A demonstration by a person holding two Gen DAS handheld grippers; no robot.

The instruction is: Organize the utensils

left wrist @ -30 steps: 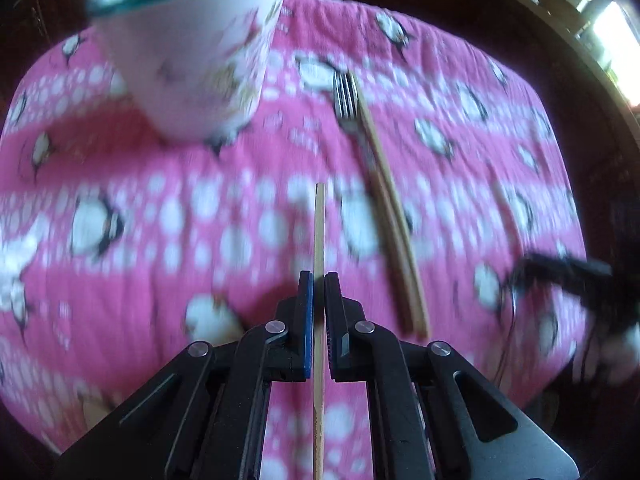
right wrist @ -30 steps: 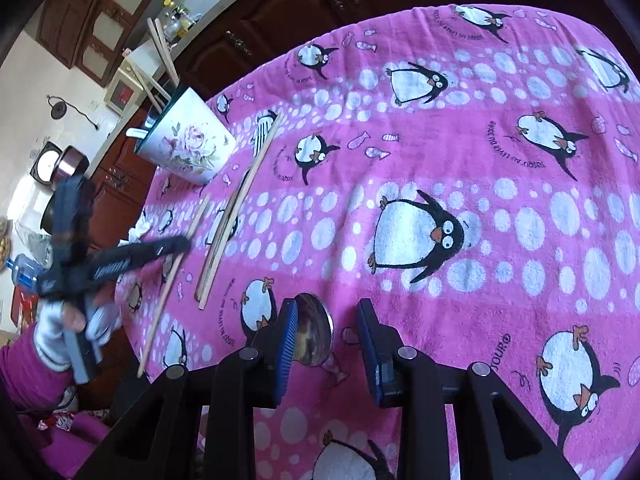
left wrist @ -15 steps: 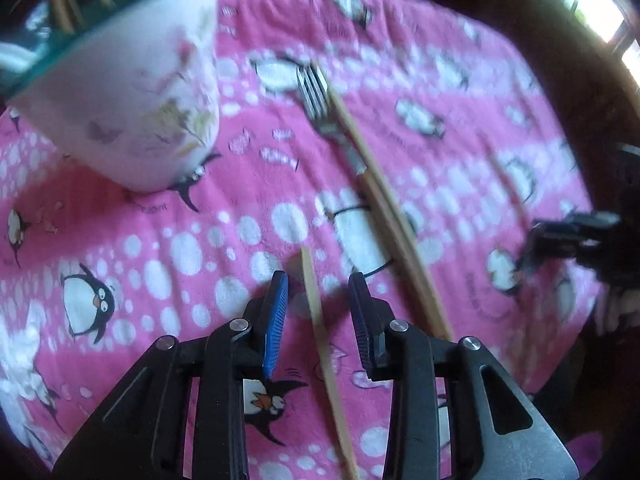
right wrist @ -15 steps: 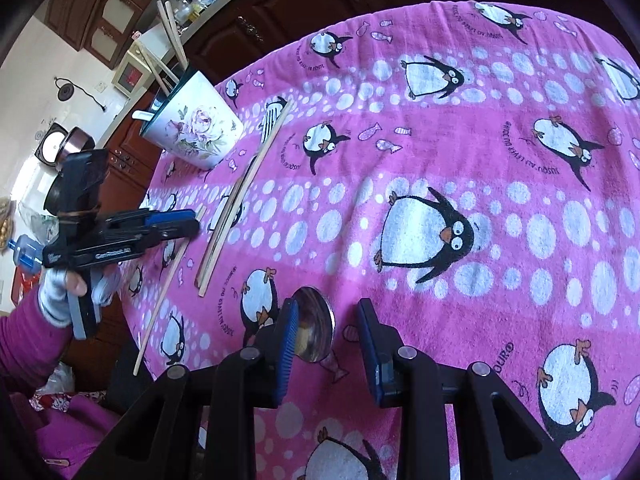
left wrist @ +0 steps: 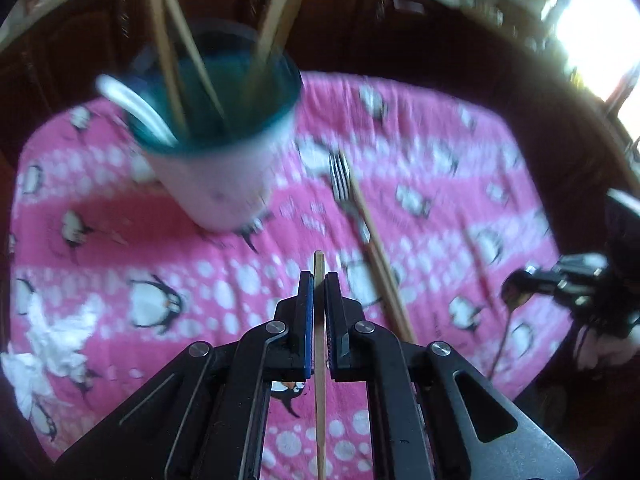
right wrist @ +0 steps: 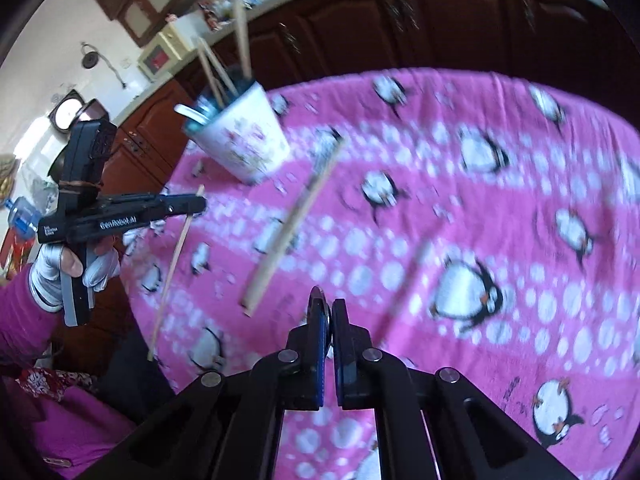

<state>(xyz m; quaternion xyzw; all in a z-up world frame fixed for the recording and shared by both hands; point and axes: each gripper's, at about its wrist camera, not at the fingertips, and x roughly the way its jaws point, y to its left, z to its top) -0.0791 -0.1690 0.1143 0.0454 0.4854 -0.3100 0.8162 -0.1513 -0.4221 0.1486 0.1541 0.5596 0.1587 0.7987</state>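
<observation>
My left gripper is shut on a wooden chopstick and holds it above the pink penguin cloth; both also show in the right wrist view, the gripper and the chopstick hanging below it. A white floral cup with a teal inside holds several chopsticks and a white spoon, ahead and to the left. A fork and wooden chopsticks lie right of the cup. My right gripper is shut on a metal spoon, lifted off the cloth; it shows at the right edge of the left wrist view.
The pink penguin cloth covers a round table. Dark wooden cabinets stand behind it. A crumpled white tissue lies on the cloth's left side. Another long utensil, blurred, lies on the cloth near my right gripper.
My left gripper closed on the chopstick and lifted it toward the cup. My right gripper closed on the spoon and raised it off the cloth.
</observation>
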